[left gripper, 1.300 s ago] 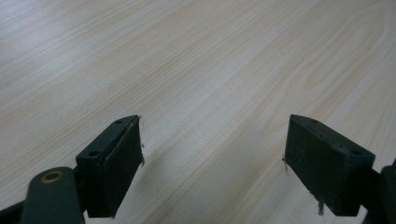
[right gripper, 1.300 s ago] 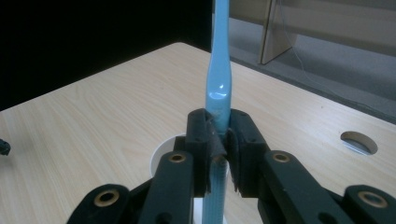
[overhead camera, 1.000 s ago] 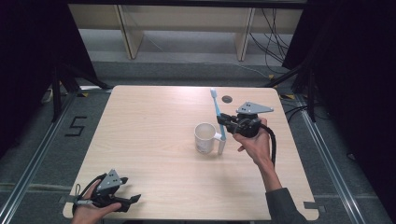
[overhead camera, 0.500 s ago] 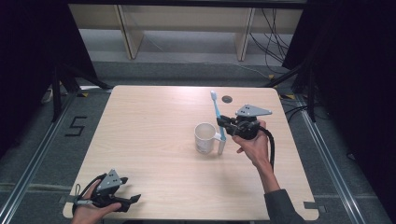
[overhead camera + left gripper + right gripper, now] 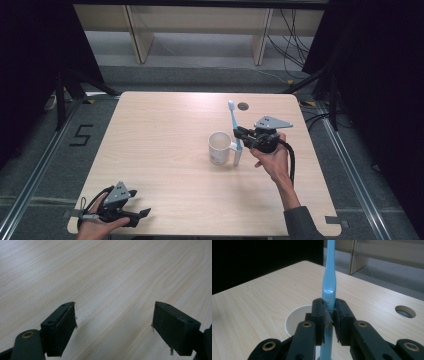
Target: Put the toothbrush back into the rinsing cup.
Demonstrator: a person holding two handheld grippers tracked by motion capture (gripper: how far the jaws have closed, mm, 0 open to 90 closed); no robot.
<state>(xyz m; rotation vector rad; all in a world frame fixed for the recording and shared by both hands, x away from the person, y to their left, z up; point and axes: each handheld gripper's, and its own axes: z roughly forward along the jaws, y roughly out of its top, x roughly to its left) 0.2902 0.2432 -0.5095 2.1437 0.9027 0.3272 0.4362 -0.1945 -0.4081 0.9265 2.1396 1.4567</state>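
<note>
The right gripper (image 5: pixel 242 138) had its fingers clamped on the blue toothbrush (image 5: pixel 233 125), upright just at three o'clock of the white cup (image 5: pixel 220 148), not yet inside; the left gripper (image 5: pixel 131 216) rested open at the desk's (image 5: pixel 165 125) seven o'clock corner.

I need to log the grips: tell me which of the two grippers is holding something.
The right gripper, beside the white mug: its jaws clamp a light blue toothbrush upright. The left gripper sits open near the table's front edge.

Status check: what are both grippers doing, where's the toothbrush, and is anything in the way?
Right gripper shut on toothbrush, upright beside white cup. Left gripper open over bare table. Nothing blocking the cup.
</note>
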